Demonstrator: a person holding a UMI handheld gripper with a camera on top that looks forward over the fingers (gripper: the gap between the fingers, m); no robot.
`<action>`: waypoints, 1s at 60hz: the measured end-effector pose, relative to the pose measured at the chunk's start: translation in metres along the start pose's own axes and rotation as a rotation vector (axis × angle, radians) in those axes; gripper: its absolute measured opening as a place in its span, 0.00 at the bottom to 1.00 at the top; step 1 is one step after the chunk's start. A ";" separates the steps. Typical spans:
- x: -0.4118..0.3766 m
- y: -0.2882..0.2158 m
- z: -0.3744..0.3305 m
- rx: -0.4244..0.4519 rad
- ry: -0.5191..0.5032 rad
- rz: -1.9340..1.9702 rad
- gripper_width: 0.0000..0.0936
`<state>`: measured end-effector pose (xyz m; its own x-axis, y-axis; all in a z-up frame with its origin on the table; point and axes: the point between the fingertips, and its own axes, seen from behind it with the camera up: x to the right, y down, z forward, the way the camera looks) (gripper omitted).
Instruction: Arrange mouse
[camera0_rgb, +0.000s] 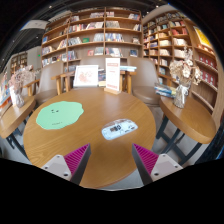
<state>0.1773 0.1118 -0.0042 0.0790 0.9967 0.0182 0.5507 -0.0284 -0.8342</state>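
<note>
A white and grey mouse (119, 128) lies on the round wooden table (100, 150), just ahead of my fingers and a little toward the right one. A round green mouse mat (59, 116) lies further left on the same table, apart from the mouse. My gripper (111, 162) hovers over the near part of the table, open, with only bare wood between its magenta pads (75, 157).
Upright signs (87, 76) stand at the table's far edge. A vase with dried flowers (181, 95) sits on a second table to the right. Bookshelves (100, 35) line the back wall. Another table with books (14, 100) is at the left.
</note>
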 end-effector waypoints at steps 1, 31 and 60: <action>0.001 0.000 0.003 -0.003 0.000 0.005 0.91; 0.003 -0.042 0.083 -0.065 0.003 0.017 0.91; -0.014 -0.067 0.123 -0.084 -0.010 0.006 0.79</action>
<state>0.0369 0.1096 -0.0158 0.0745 0.9972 0.0075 0.6179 -0.0403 -0.7852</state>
